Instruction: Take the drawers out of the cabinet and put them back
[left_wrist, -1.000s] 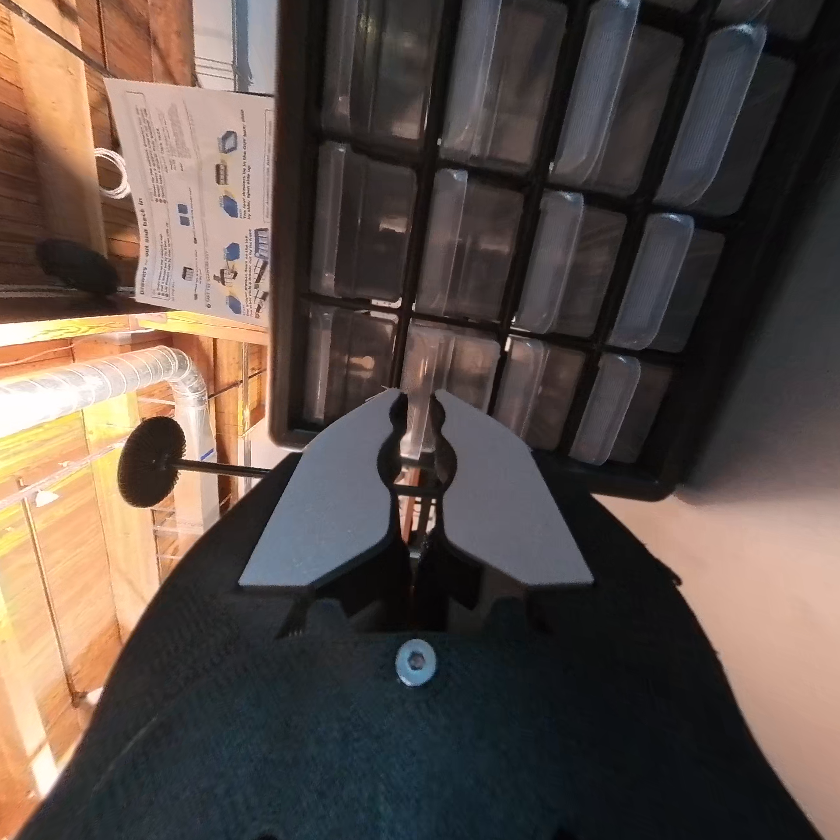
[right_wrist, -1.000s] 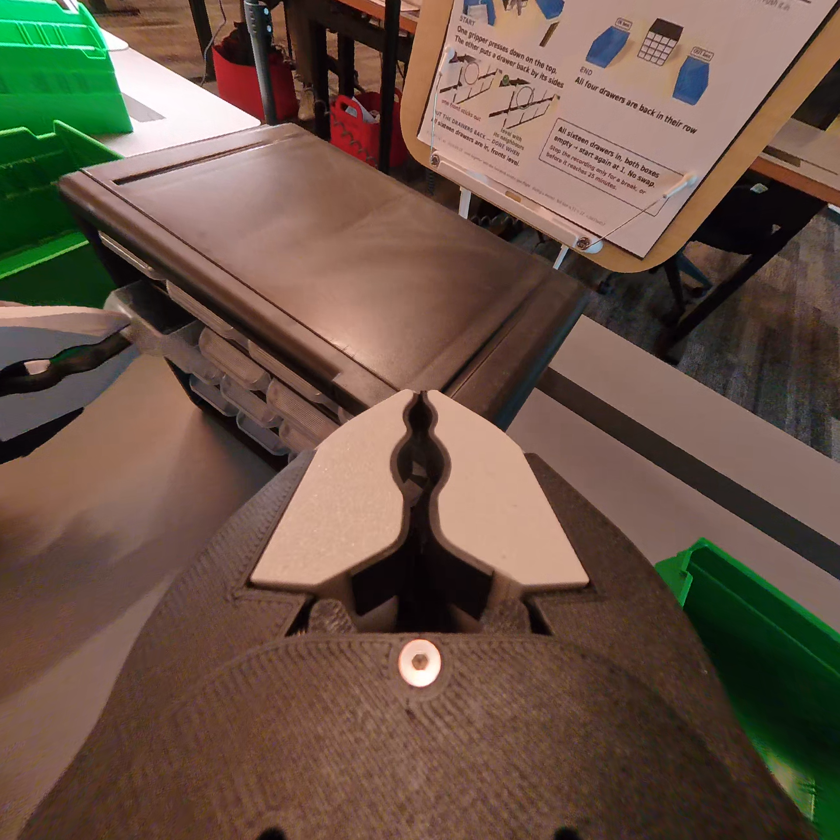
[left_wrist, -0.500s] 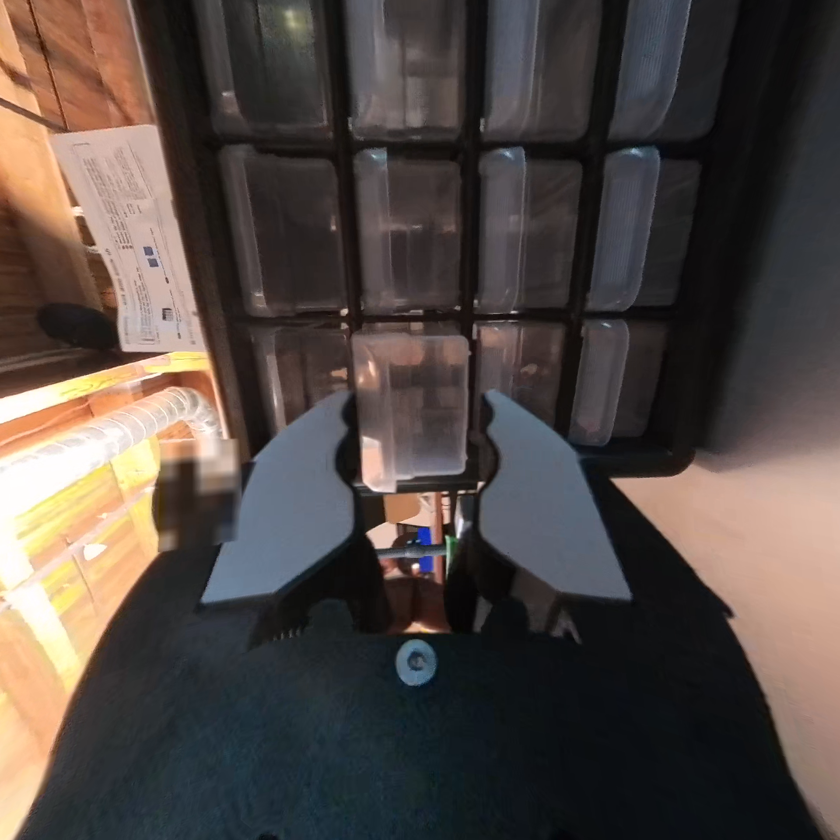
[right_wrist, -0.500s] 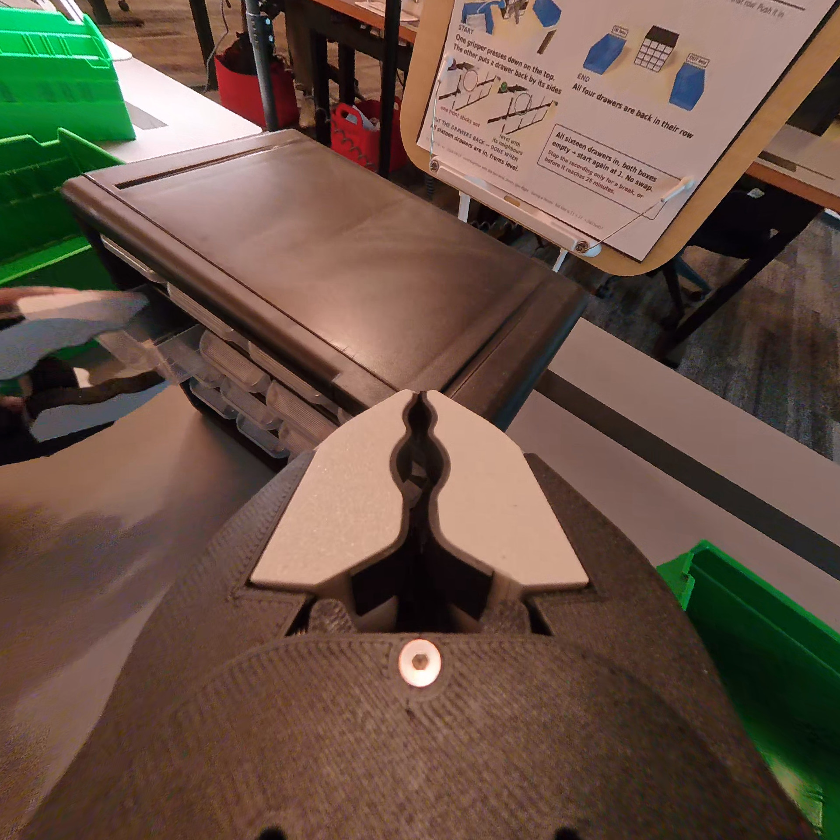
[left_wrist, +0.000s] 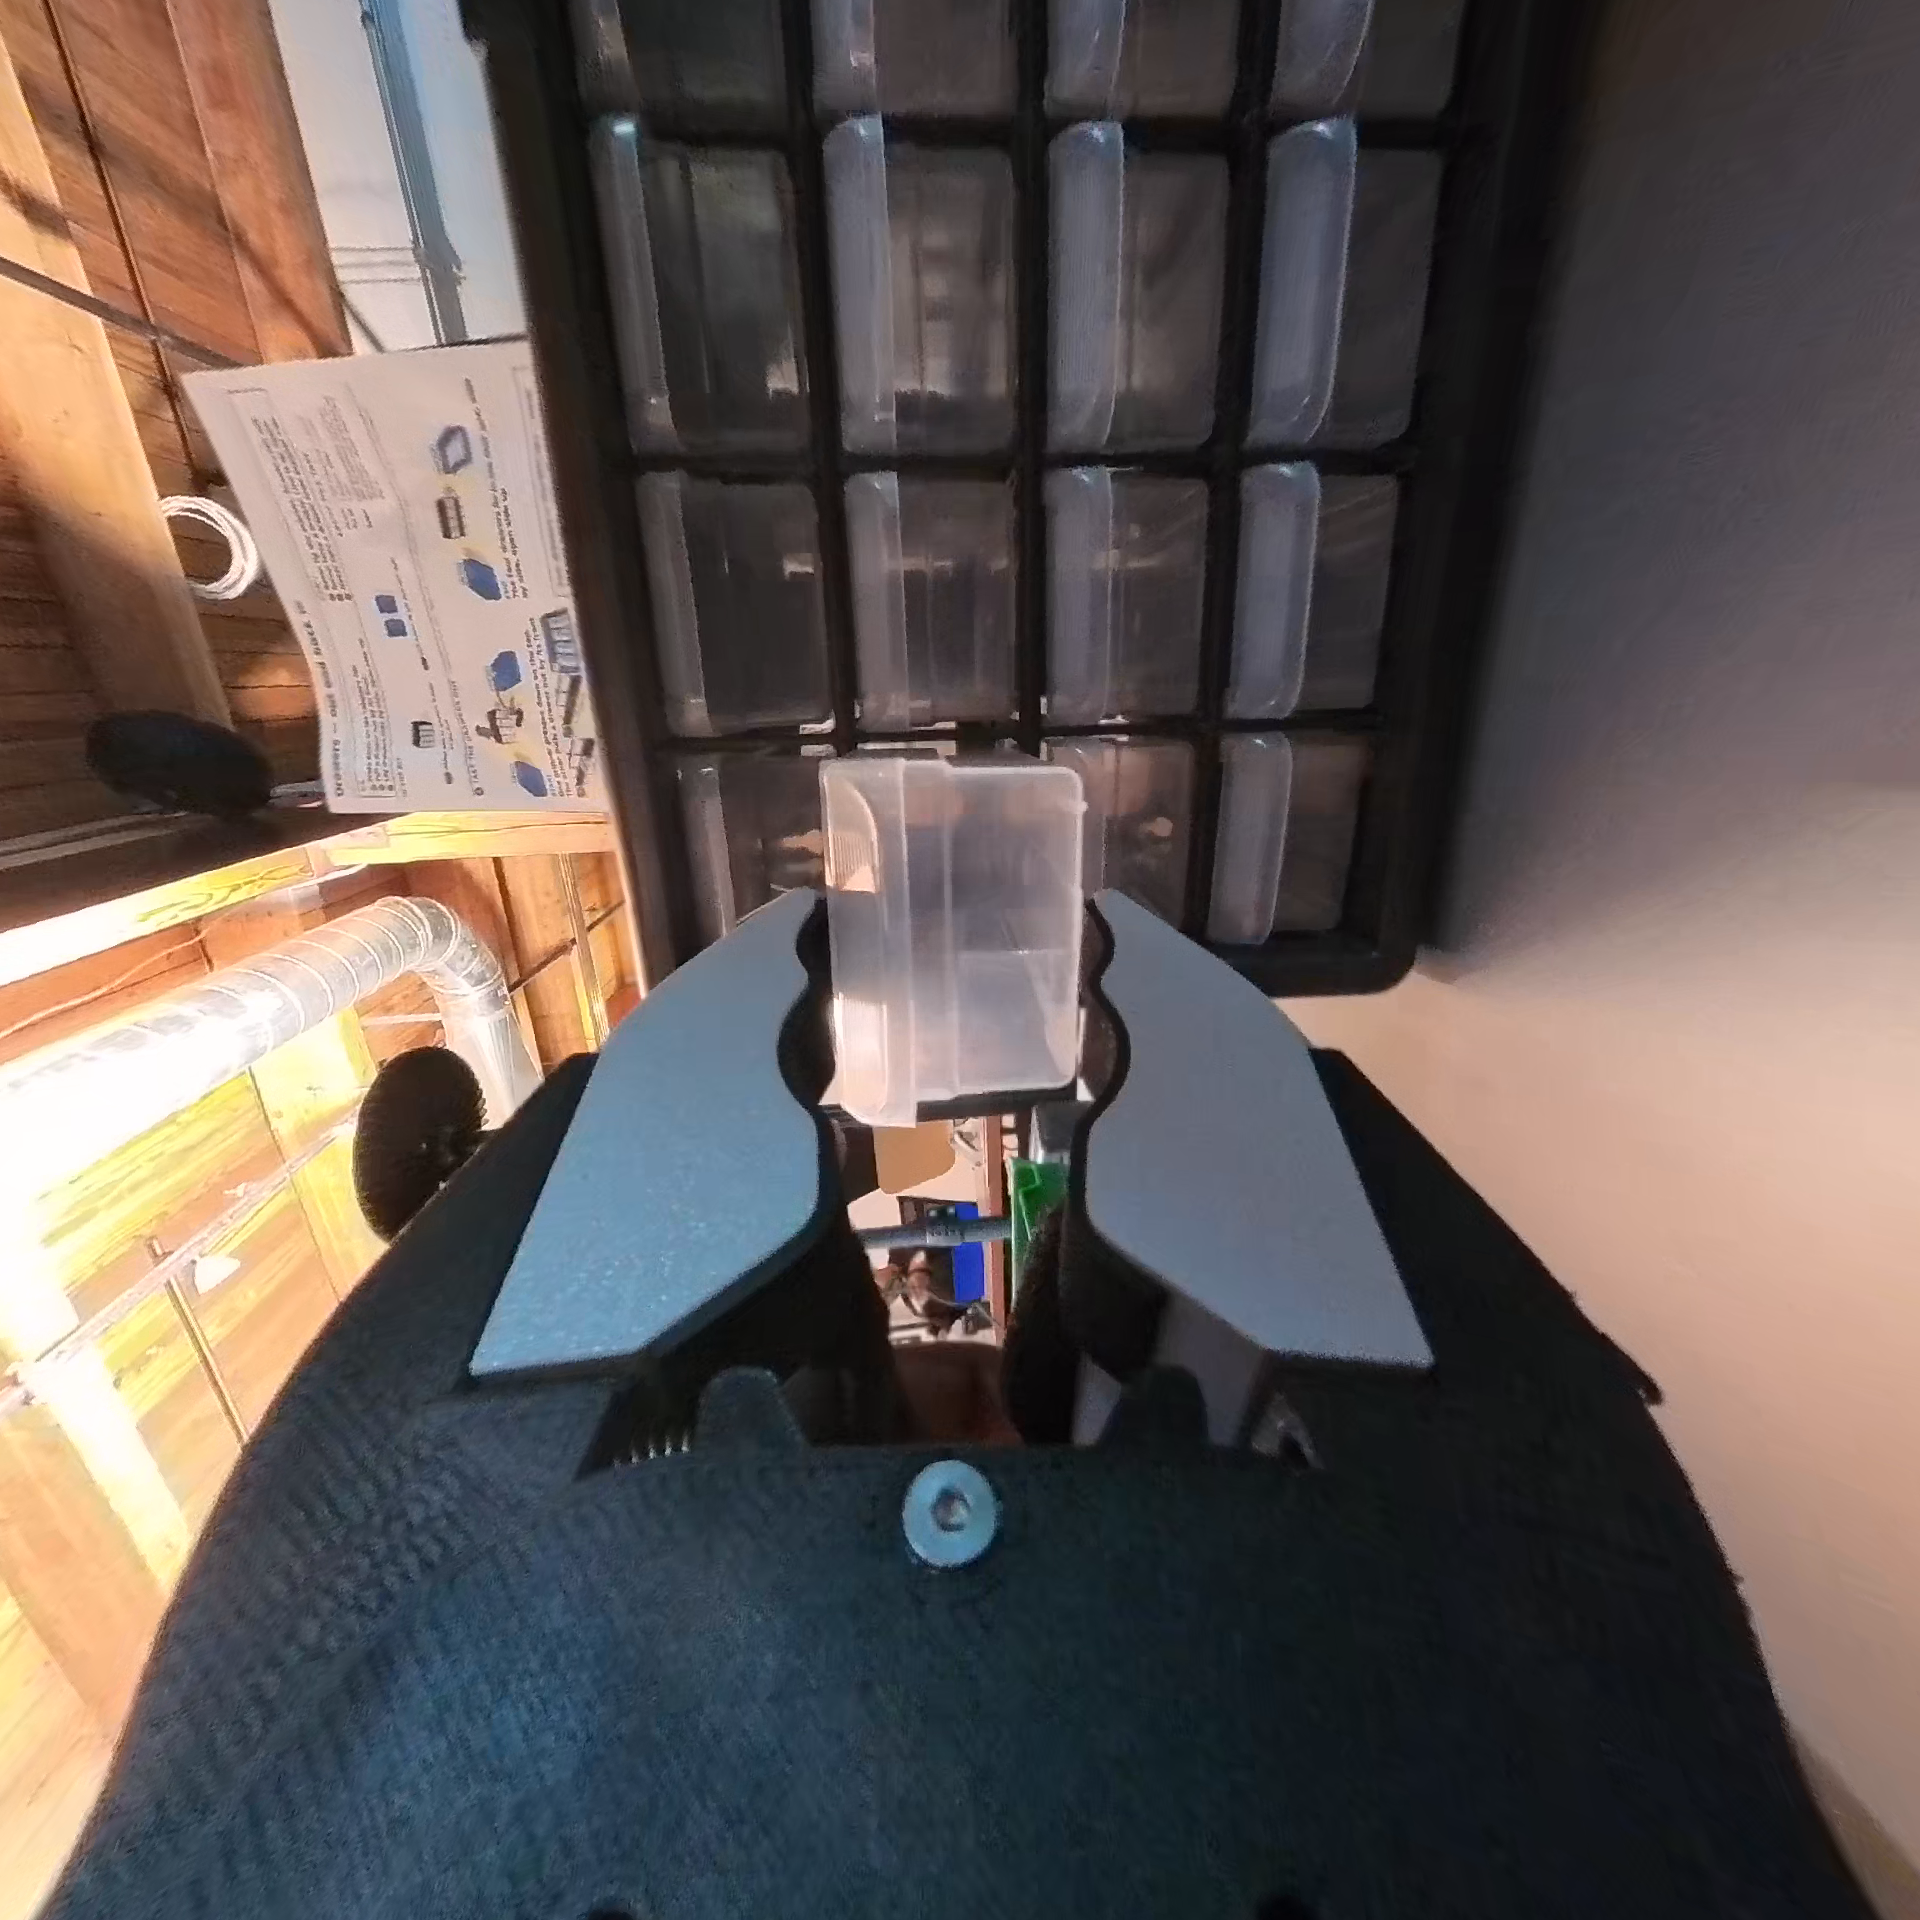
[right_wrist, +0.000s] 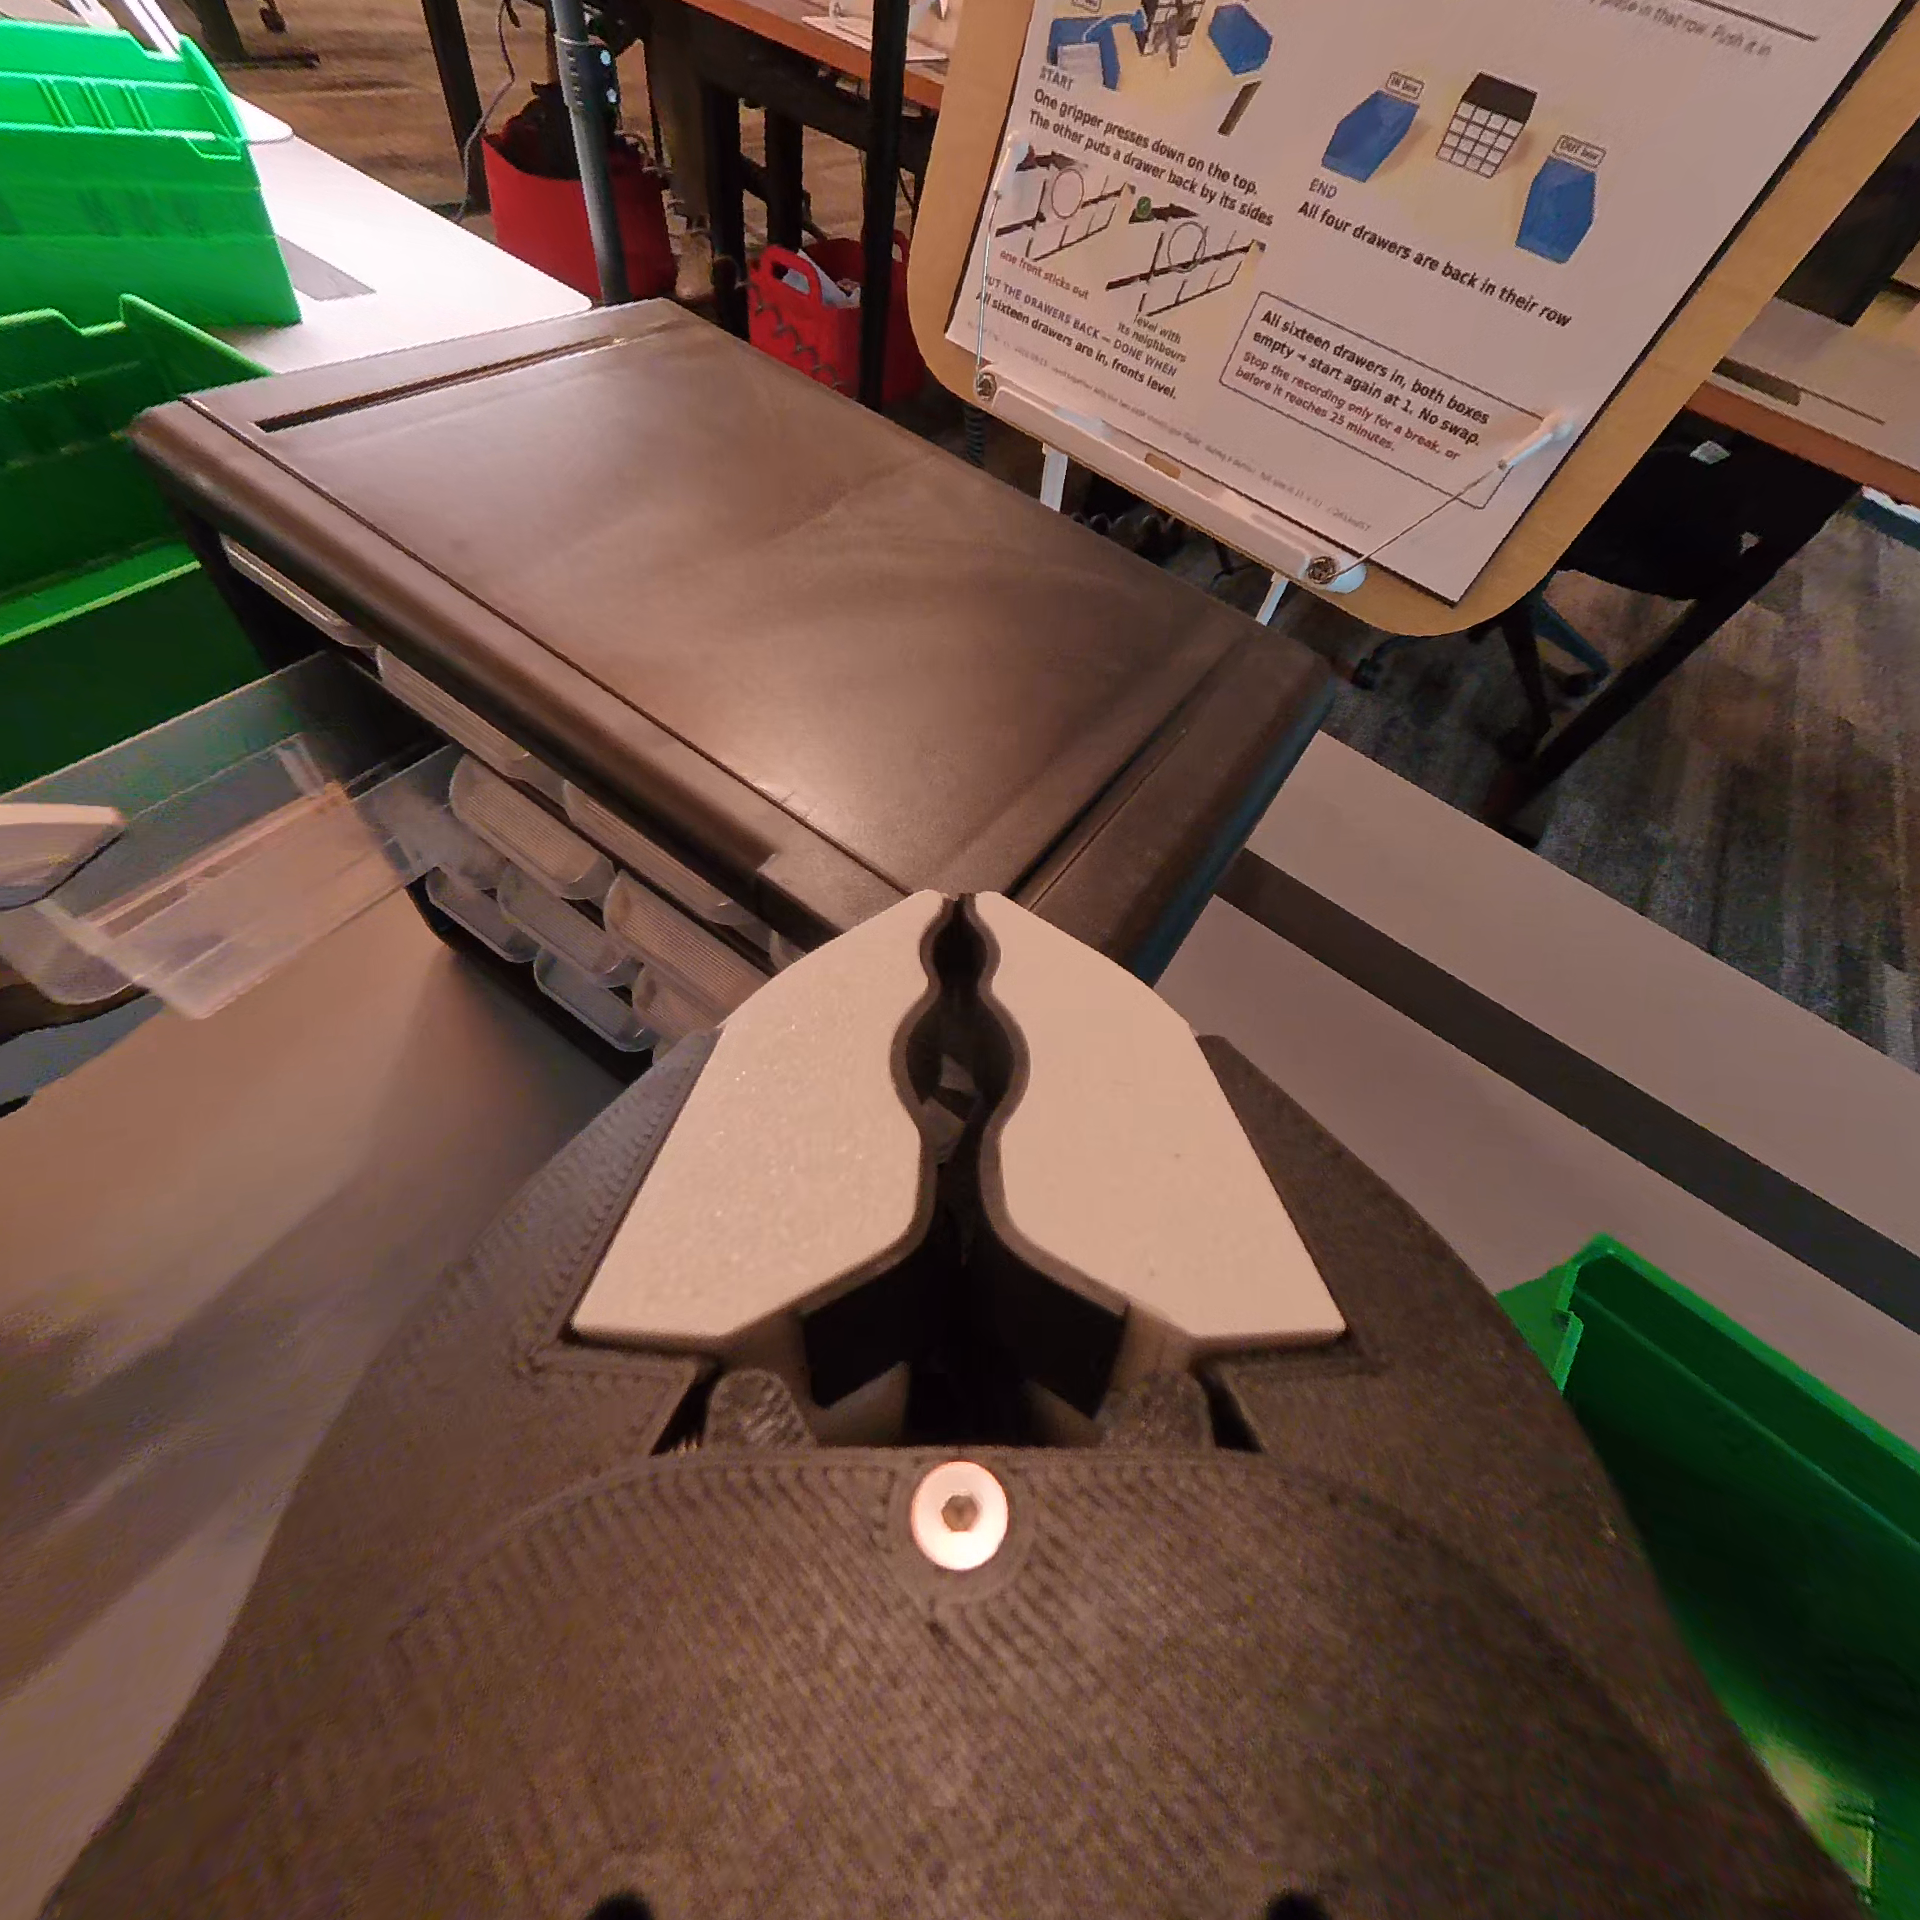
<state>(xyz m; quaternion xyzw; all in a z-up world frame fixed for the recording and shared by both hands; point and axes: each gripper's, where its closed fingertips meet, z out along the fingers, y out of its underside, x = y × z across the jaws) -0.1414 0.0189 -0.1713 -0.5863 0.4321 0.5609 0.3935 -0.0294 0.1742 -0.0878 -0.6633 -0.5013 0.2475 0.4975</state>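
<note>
Grey tabletop (right_wrist: 1558, 1049) is filling the lower half of my right wrist view, with two green bins (right_wrist: 1745, 1455) at the frame edges and an instruction board (right_wrist: 1351, 260) upper right, where the left wrist view is giving only a glimpse. My left gripper (left_wrist: 956, 935) is pinching one clear drawer (left_wrist: 951, 935) by its sides, slid out of the black cabinet (left_wrist: 1039, 436) at frame centre. My right gripper (right_wrist: 961, 914) is sitting pressed together, empty, at the cabinet's near corner.

Both tools look alike — the left claw (left_wrist: 951, 987) and the right claw (right_wrist: 964, 914) each have two flat grey fingers with wavy inner edges, set in a rounded black housing with ridged printed layers — one silver hex screw at centre.
</note>
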